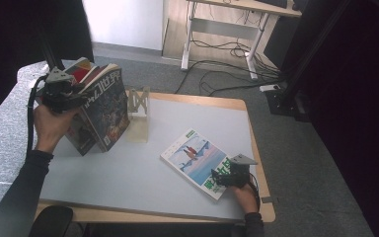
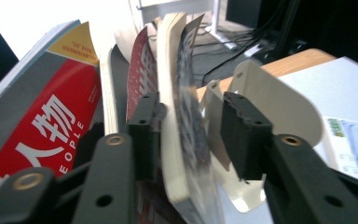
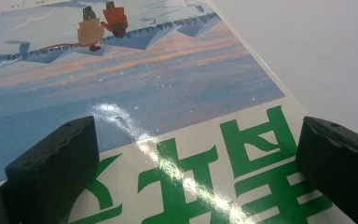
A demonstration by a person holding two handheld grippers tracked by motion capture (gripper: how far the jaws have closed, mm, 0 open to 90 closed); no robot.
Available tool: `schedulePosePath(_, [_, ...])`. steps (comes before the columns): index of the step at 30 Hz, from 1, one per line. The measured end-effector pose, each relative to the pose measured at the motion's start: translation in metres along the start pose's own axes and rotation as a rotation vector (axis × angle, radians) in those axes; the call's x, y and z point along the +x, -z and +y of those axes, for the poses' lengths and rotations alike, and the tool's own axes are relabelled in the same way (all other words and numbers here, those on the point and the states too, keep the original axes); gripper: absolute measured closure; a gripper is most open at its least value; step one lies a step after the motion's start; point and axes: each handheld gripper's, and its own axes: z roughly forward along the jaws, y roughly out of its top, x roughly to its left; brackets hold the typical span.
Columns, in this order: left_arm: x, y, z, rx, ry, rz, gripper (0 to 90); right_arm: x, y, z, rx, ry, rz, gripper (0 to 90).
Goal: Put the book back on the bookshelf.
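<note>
A pale grey table [image 1: 143, 173] with a wooden edge takes up most of the room in front of the person, and everything in hand sits on it. Biggest of the things on it is the leaning stack of magazines [image 1: 96, 111] at the far left, standing on their bottom edges and tilted toward a cream bookend [image 1: 139, 116] that stands just beside them on the right. From the left gripper view the stack fans apart: a red-and-grey cover with big white characters leans away on one side, and a thick magazine with a dark cover [image 2: 186, 140] sits upright between the jaws. The left gripper [image 1: 61, 91] is up at the top of that stack, its jaws partly spread, one pad close against the dark magazine's spine side and the other standing clear of it toward the bookend [image 2: 265, 107], so nothing is pinched. Nearer the right front corner lies a single magazine flat on the table [image 1: 195, 160], its cover a blue-and-pink snowy scene with two small figures and large green characters along the near end. The right gripper [image 1: 222, 177] rests low over that near end, jaws spread wide on either side of the green lettering [image 3: 214, 172], the pads clear of the glossy cover's edges.
</note>
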Motion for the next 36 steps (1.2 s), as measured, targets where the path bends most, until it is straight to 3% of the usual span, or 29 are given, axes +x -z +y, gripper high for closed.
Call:
schedulePosePath(5, [-0.001, 0.011, 0.000, -0.013, 0.005, -0.033, 48.0, 0.000, 0.000, 0.000, 0.001, 0.000, 0.000, 0.0])
schedulePosePath(14, [-0.028, 0.013, -0.006, 0.003, -0.066, -0.133, 27.3, 0.000, 0.000, 0.000, 0.001, 0.001, 0.000, 0.0])
schedulePosePath(15, [-0.038, 0.009, -0.009, 0.015, -0.083, -0.164, 24.5, 0.000, 0.000, 0.000, 0.001, 0.001, 0.000, 0.0])
schedulePosePath(18, [-0.047, 0.004, -0.013, 0.031, -0.103, -0.195, 17.7, 0.000, 0.000, 0.000, 0.001, 0.001, 0.000, 0.0])
schedulePosePath(19, [-0.057, -0.001, -0.017, 0.043, -0.119, -0.214, 15.5, 0.000, 0.000, 0.000, 0.001, 0.001, 0.000, 0.0])
schedulePosePath(20, [-0.057, -0.001, -0.017, 0.043, -0.119, -0.214, 14.4, 0.000, 0.000, 0.000, 0.001, 0.001, 0.000, 0.0])
schedulePosePath(21, [-0.066, -0.007, -0.023, 0.043, -0.117, -0.254, 14.4, 0.000, 0.000, 0.000, -0.001, 0.000, -0.001, 0.0])
schedulePosePath(25, [-0.080, -0.020, -0.034, 0.057, -0.106, -0.326, 13.2, 0.000, 0.000, 0.000, 0.001, 0.000, -0.001, 0.0])
schedulePosePath(36, [-0.110, -0.058, -0.070, 0.097, -0.147, -0.399, 8.7, 0.001, 0.001, 0.000, 0.000, 0.002, -0.004, 0.0])
